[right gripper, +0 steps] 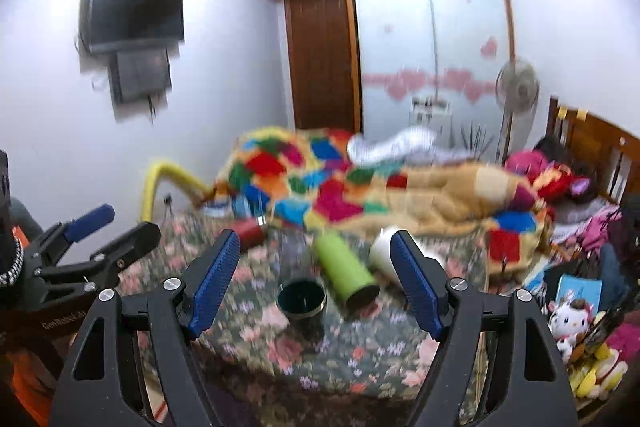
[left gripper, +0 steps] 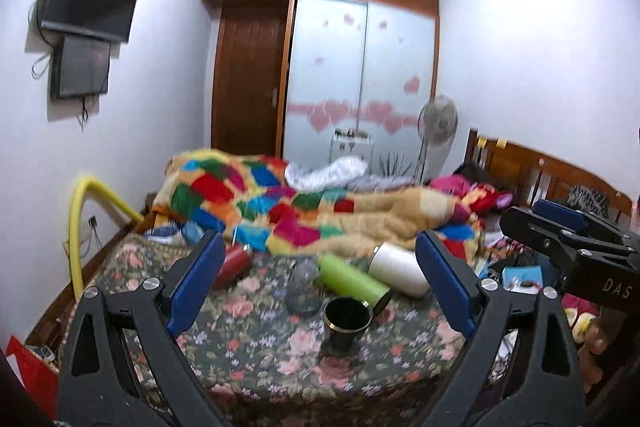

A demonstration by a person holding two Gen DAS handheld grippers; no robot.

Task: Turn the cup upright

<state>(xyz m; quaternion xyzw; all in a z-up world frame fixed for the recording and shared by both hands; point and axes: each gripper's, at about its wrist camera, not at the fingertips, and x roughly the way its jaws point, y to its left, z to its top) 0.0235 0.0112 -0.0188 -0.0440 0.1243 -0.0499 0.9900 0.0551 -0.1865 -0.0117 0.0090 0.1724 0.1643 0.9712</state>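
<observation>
- The dark cup (left gripper: 346, 321), a glossy cylinder with a pale metallic rim, stands mouth-up on the flowered bedspread (left gripper: 260, 347).
- Beside it lie a matte green bottle (left gripper: 352, 281), a white one (left gripper: 398, 269) and a clear glass (blurred) (left gripper: 303, 285).
- The left gripper (left gripper: 320, 275) and right gripper (right gripper: 316, 277), with ribbed blue pads, both gape wide, holding nothing.

Dark cup (right gripper: 302, 301) stands upright between the open right tool (right gripper: 316, 281).

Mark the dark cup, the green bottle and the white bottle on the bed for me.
dark cup (left gripper: 346, 319), left wrist view, on its open rim.
green bottle (left gripper: 350, 277), left wrist view, mid-body, lying on its side.
white bottle (left gripper: 398, 269), left wrist view, mid-body, lying down.
</observation>
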